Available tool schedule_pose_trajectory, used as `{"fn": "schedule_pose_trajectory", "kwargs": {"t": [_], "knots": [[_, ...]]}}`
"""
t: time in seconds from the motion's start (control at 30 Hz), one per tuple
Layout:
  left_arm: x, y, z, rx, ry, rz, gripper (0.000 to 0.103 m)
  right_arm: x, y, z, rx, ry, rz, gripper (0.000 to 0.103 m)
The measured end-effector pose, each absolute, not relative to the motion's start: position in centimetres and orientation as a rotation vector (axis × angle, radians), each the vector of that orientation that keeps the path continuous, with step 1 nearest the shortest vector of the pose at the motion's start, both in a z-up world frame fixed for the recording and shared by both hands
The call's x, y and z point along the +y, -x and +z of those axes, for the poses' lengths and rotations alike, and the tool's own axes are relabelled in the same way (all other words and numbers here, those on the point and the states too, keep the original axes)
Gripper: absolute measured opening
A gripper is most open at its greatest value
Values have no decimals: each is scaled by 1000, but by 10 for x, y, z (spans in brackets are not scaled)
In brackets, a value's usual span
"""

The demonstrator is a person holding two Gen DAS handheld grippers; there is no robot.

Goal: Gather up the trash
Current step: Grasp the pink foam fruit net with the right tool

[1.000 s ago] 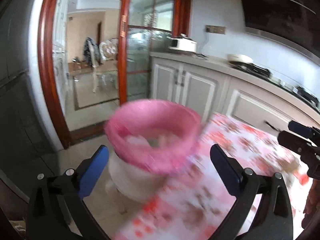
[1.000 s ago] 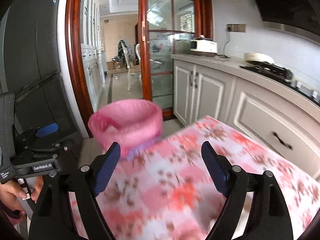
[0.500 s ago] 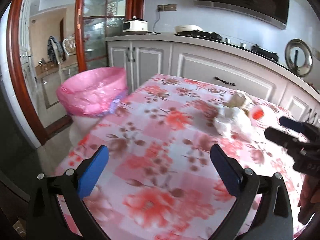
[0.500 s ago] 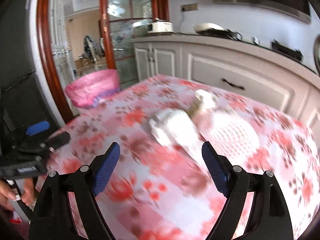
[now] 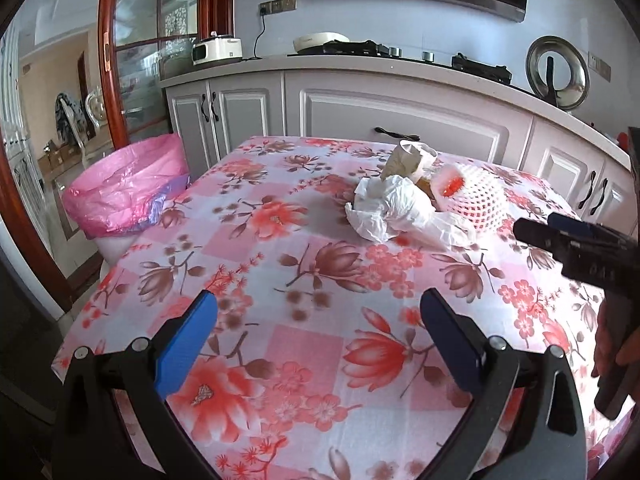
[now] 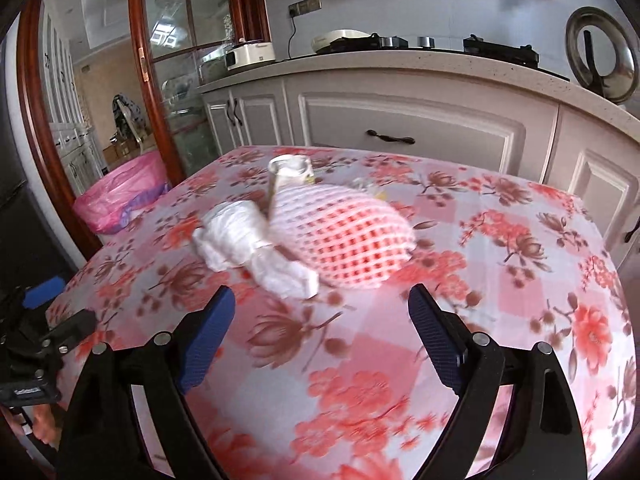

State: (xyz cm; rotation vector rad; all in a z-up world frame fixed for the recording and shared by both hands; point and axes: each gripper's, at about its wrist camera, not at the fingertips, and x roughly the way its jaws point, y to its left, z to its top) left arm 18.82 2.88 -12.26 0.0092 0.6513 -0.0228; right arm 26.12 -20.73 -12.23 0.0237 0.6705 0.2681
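A pile of trash lies on the floral tablecloth: a crumpled white plastic bag [image 5: 390, 208] [image 6: 248, 240], a pink-and-white foam fruit net [image 5: 476, 196] [image 6: 344, 236] and a tipped paper cup [image 5: 408, 158] [image 6: 286, 172]. A bin lined with a pink bag [image 5: 128, 188] [image 6: 120, 196] stands beside the table's left edge. My left gripper [image 5: 318, 336] is open and empty over the near part of the table. My right gripper [image 6: 322, 328] is open and empty, just short of the foam net; it also shows in the left wrist view [image 5: 568, 240].
The table [image 5: 280, 280] stands in front of white kitchen cabinets [image 5: 400, 108] with a counter carrying a stove and appliances. A wood-framed glass door [image 5: 116, 60] is at the left, behind the bin. The left gripper shows at the lower left of the right wrist view [image 6: 40, 340].
Both grippers have swung right from the pink bin toward the trash pile. The right gripper has closed in on the foam net and the white bag. Both stay open.
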Motion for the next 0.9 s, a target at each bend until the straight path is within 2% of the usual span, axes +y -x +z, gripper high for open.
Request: {"fn": "schedule_pose_trajectory", "kwargs": {"t": [0.4, 0.73, 0.77, 0.8, 0.9], "knots": [[45, -206, -134, 705, 31, 36, 98, -214, -339, -140, 723, 142, 248, 85], [49, -219, -142, 735, 27, 70, 98, -204, -387, -161, 789, 122, 359, 85], [50, -221, -143, 740, 28, 76, 98, -202, -389, -162, 791, 124, 369, 77], [51, -221, -144, 743, 28, 79, 98, -199, -391, -164, 793, 124, 388, 62], [53, -225, -146, 749, 25, 91, 98, -196, -390, -163, 798, 107, 403, 41]]}}
